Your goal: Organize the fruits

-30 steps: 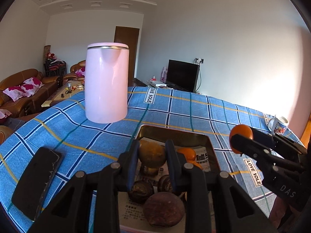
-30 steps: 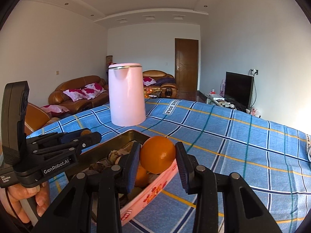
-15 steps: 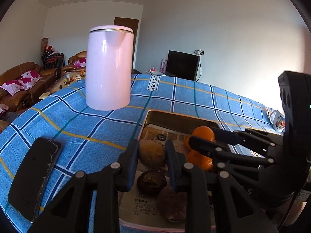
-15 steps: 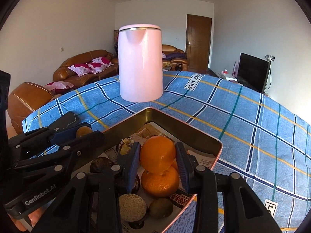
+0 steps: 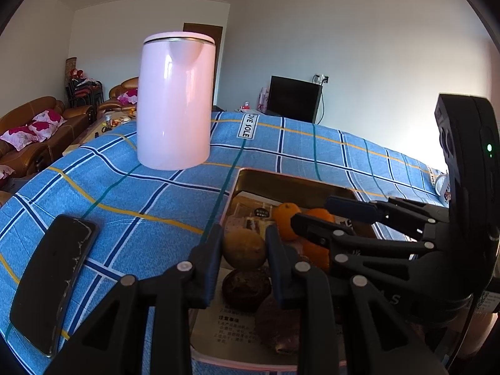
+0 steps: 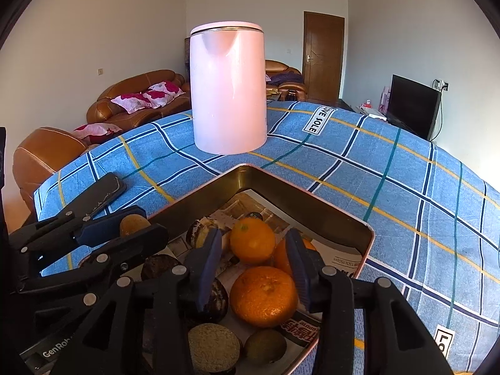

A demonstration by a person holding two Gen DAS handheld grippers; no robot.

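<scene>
the left claw [image 5: 243, 247] points forward and slightly down, its two blue-padded fingers [image 5: 210, 261] closed tight on a brownish round fruit [image 5: 244, 250] held between the tips. the right claw [image 6: 254, 256] also tilts down, its jaws opening; an orange [image 6: 252, 243] sits between the pads with a gap on each side, so nothing is gripped. seen from the left wrist, the right claw [image 5: 315, 215] reaches in from the right side, close beside the left one but apart from it.
</scene>
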